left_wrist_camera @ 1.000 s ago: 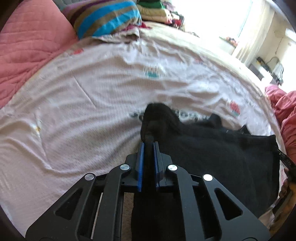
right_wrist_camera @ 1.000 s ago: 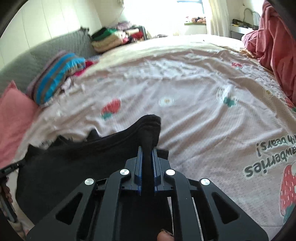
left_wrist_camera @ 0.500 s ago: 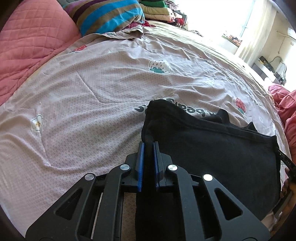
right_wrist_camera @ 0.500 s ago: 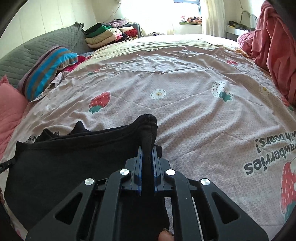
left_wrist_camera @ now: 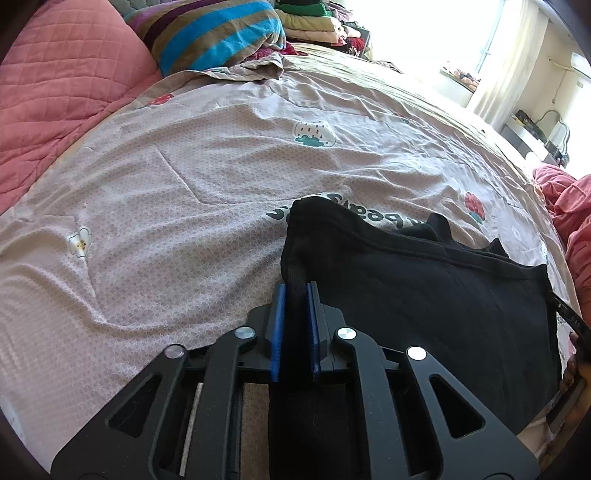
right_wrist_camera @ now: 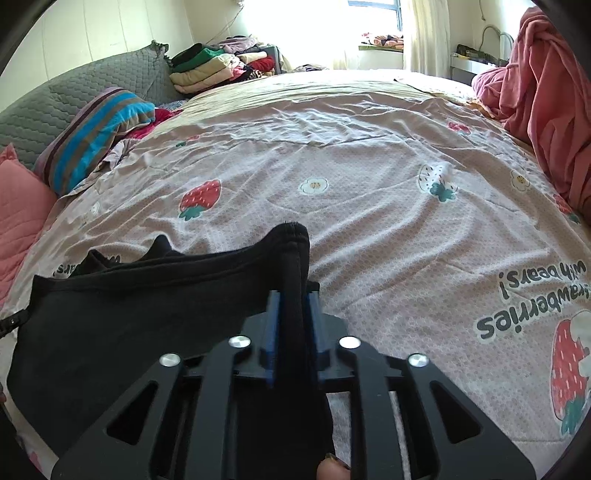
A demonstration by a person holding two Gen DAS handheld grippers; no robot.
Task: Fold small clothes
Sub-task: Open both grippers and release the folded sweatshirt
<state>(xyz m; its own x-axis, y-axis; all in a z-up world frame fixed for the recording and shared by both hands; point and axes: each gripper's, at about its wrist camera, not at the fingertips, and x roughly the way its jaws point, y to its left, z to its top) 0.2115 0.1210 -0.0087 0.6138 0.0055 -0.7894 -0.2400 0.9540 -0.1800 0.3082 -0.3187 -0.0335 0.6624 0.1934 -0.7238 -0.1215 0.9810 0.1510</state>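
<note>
Our left gripper (left_wrist_camera: 294, 295) stands clamped on one corner of a black garment (left_wrist_camera: 424, 291), the blue pads pinching a bunched ridge of cloth that runs back between them. Our right gripper (right_wrist_camera: 293, 299) has just been easing its jaws apart; a rolled fold of the same garment (right_wrist_camera: 129, 306) stands between the pads, and a sliver of gap shows on either side of it, so we read that hold as let go.

The garment is plain black knit with a stitched hem along its far edge. It lies spread flat between our two grippers, at the near edge of the bed, with two small dark points, perhaps straps, poking out beyond the hem. Part of it covers the printed lettering on the bedsheet (right_wrist_camera: 369, 192).

The sheet, pale pink with strawberries, flowers and writing, is lightly creased and bare from the garment to the far edge, giving us wide room ahead. Along the left edge sit a pink quilted cushion (left_wrist_camera: 66, 85) and a striped pillow (left_wrist_camera: 210, 33); a stack of folded clothes (right_wrist_camera: 218, 66) rests at the far left corner. A heaped pink blanket (right_wrist_camera: 546, 85) borders the right edge.
</note>
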